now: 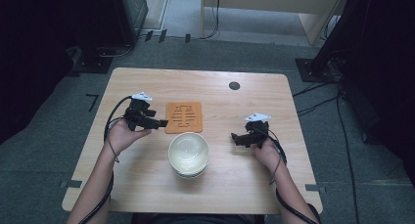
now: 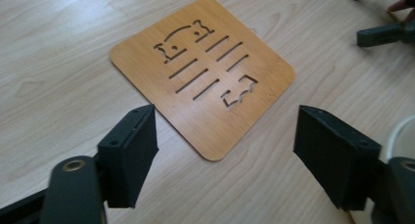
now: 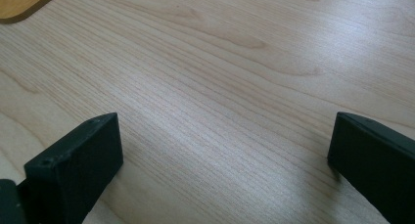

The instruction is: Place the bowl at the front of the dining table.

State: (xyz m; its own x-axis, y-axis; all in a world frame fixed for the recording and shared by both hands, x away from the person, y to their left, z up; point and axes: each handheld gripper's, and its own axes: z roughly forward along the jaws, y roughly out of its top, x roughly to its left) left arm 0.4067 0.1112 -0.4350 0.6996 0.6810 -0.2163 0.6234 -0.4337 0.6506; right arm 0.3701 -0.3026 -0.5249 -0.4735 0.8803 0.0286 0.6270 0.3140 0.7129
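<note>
The thin, stiff, orange-brown bamboo trivet with cut-out slots (image 2: 203, 72) lay flat just ahead of the left gripper (image 2: 225, 155), whose jaws stood released around nothing. Light but flush with the table, it likely needed pinching at its near corner. The right gripper (image 3: 225, 160) gaped empty.

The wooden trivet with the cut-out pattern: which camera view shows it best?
The left gripper view: the trivet lies whole and near, its slots sharp. The high view shows it small, beyond the bowl. The right gripper view catches one corner.

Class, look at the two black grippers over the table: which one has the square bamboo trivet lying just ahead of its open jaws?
The left gripper: the square bamboo trivet lies just ahead of it, while the right gripper faces mostly bare table.
</note>
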